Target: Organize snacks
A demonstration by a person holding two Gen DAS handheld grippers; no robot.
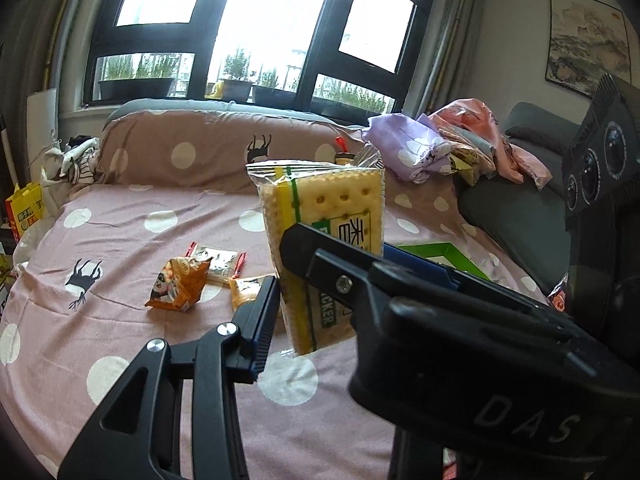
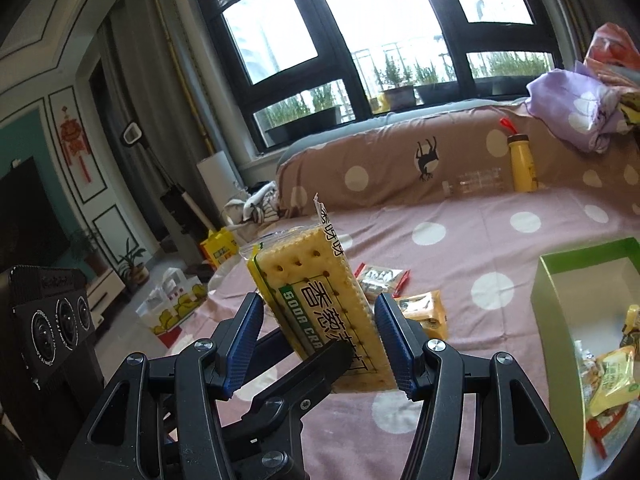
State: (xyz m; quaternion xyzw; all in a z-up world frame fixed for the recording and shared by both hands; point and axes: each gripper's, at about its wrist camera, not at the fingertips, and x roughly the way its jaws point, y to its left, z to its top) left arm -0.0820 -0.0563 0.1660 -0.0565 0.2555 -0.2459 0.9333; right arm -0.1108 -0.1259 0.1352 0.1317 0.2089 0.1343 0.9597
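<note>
A yellow soda cracker pack [image 1: 325, 240] is held upright above the pink dotted bed. My left gripper [image 1: 316, 284] is shut on the pack, one finger on each side of it. In the right wrist view the pack [image 2: 316, 300] stands between my right gripper's [image 2: 318, 340] blue pads [image 2: 390, 340], which are apart and just off its sides; the left gripper's black finger [image 2: 320, 364] crosses in front of it. Small snack packets [image 1: 180, 284] lie on the bed to the left. A green box [image 2: 560, 276] with several snacks inside sits at the right.
A yellow bottle [image 2: 522, 164] stands against the brown headboard cushion [image 2: 380, 160]. Piled clothes [image 1: 440, 148] lie at the back right. More packets [image 2: 424, 308] lie on the sheet beyond the pack. Bags and boxes [image 2: 172, 308] stand on the floor at the left.
</note>
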